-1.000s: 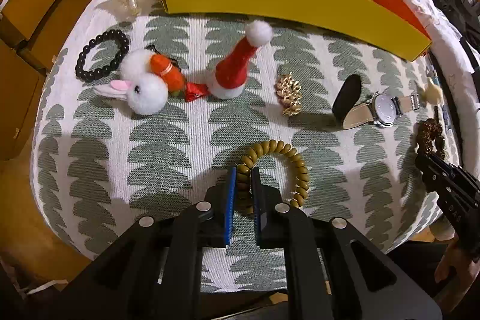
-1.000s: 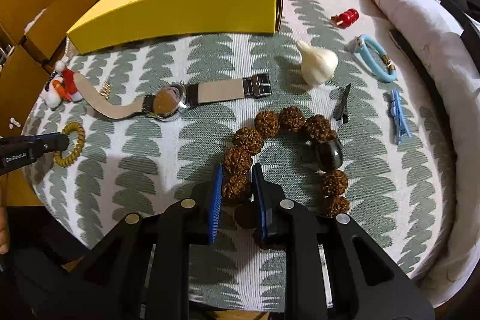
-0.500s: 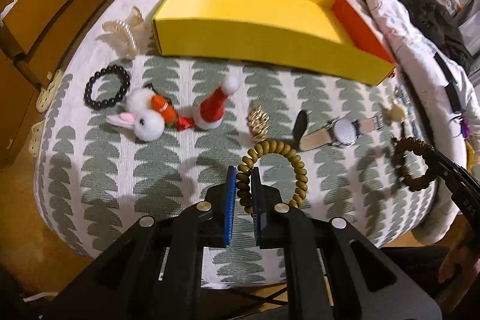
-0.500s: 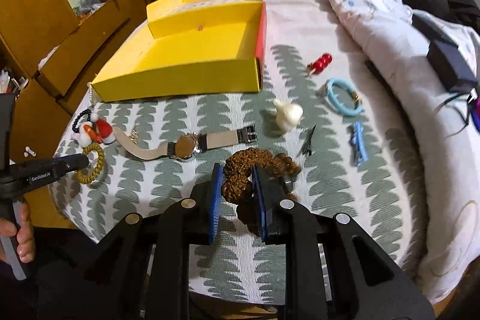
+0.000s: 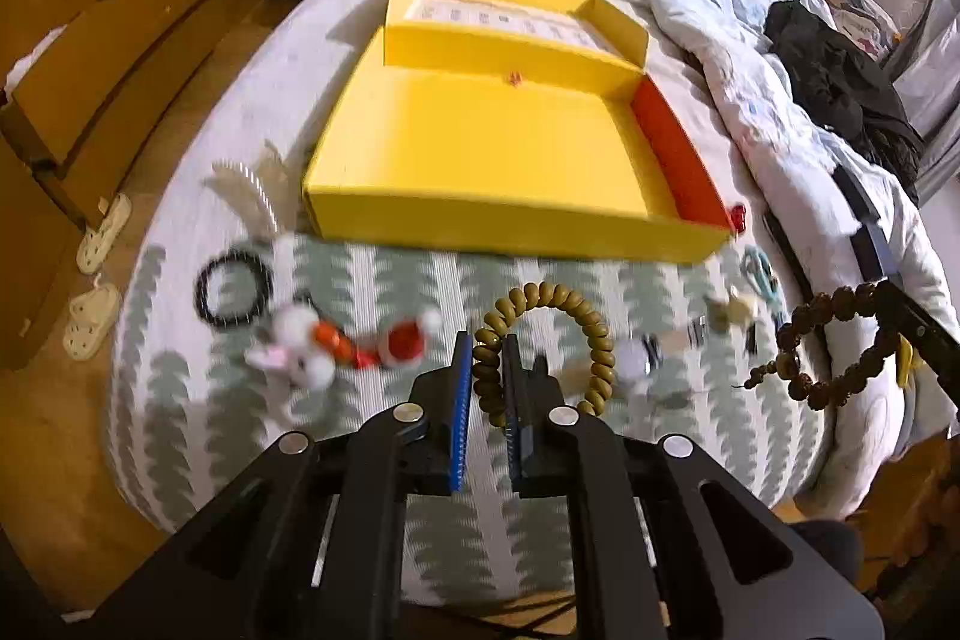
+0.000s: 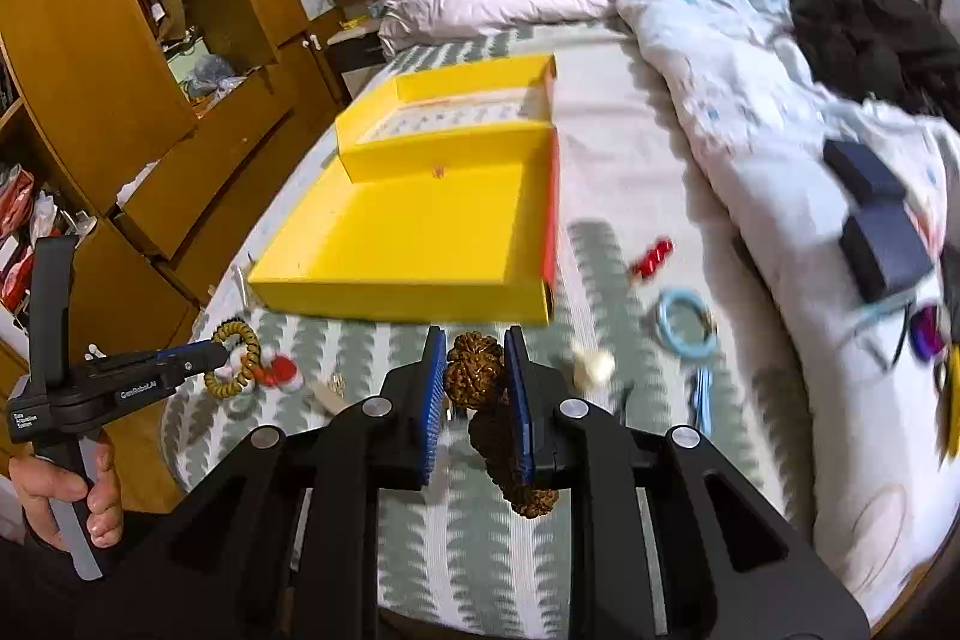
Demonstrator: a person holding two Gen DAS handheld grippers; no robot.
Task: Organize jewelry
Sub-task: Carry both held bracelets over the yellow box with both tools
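Now that both pieces have come up off the patterned bedspread (image 5: 420, 550), where a second ago they lay flat among the other trinkets, the pick-up step looks finished and the carry is under way. The left claw (image 5: 483, 388) is pinched almost fully closed on the olive coil bracelet (image 5: 558, 334), whose loop hangs free in the air ahead of the pads. The right claw (image 6: 476, 388) is clamped, a little wider, on one knobbly bead of the brown seed-bead bracelet (image 6: 480, 370), and the rest of that strand dangles below the pads; in the left view it hangs at the far right edge.

Since the lift, the yellow box (image 5: 480, 160) shows its whole open floor, which was hidden behind its near wall before. It sits on the bed beyond the scattered items, and its big near compartment looks bare.

Left behind on the bedspread are the black bead bracelet (image 5: 234, 292), the plush rabbit (image 5: 294, 352), the red santa hat clip (image 5: 408, 340), the blue bangle (image 6: 684, 328) and the watch, too blurred here to place exactly.

Judging from this, the next move is forward over the near wall, then a release into the box; the dangling strand could snag that wall if carried low.
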